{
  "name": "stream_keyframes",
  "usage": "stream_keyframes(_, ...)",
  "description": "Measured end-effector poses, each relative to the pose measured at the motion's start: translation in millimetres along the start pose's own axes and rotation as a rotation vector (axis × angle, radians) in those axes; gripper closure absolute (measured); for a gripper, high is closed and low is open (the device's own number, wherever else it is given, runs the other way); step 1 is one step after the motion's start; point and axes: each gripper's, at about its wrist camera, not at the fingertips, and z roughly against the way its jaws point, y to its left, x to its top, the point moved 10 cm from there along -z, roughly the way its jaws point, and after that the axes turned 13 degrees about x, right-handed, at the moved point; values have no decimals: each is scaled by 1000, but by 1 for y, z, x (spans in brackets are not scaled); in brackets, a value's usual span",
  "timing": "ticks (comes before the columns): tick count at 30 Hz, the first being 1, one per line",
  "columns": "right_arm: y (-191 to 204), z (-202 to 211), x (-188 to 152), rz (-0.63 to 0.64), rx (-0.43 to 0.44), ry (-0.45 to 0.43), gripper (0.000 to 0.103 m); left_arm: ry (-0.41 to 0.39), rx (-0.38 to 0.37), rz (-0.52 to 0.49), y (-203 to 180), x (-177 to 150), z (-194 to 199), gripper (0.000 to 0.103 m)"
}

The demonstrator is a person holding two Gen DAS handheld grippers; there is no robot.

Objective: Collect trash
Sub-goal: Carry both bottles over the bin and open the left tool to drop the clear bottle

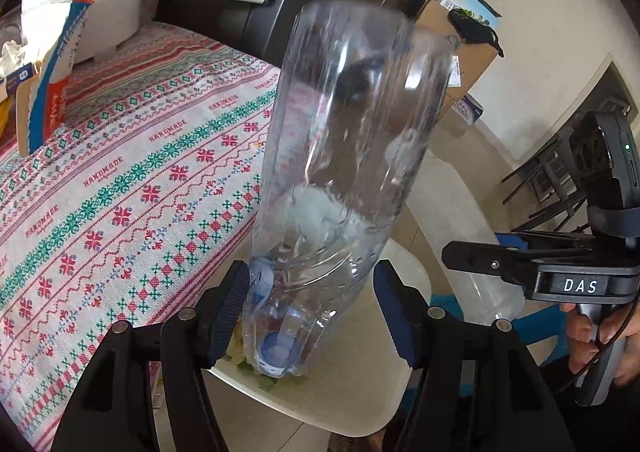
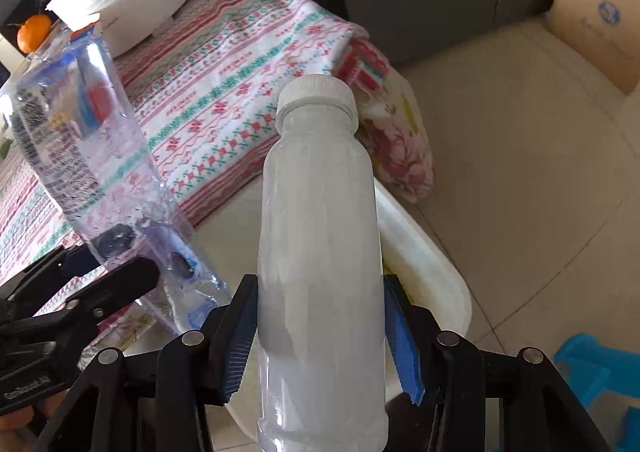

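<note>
Left tongs (image 1: 312, 316) stand released around the clear bottle (image 1: 344, 156); right tongs (image 2: 320, 336) clench the white bottle (image 2: 320, 252). Release only above the bin (image 2: 424, 264).

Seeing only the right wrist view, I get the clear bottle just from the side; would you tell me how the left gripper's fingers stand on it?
Observer: The left gripper brackets the clear bottle near its neck; one pad looks just off it.
Operator: Which way up is it?
Observer: Cap down, with the blue cap over the white bin.
Operator: Is anything in the bin?
Observer: Some greenish scraps lie beneath the cap.
</note>
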Motion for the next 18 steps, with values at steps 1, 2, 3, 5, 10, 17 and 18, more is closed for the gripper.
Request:
stream_keyframes(1,-2,1,0,-3,-1,-1,50,0,13,-7,0,0,0,26)
stream_keyframes(2,-4,2,0,-8,-1,-3,50,-5,24,-18,0,-1,1,25)
stream_keyframes(3,-6,2,0,-12,-1,-3,50,-7,35,-34,0,-1,3,23)
stream_keyframes(5,-9,2,-2,-17,-6,-1,50,-8,63,-64,2,-2,7,23)
stream_keyframes(10,-10,-1,-4,-24,-8,15,50,-5,122,-75,22,-6,29,23)
stream_keyframes(17,-7,-14,-10,-43,-7,54,50,4,207,-52,62,-14,56,22)
stream_keyframes(18,-7,-18,-12,-45,-8,69,50,5,214,-42,67,-15,59,22)
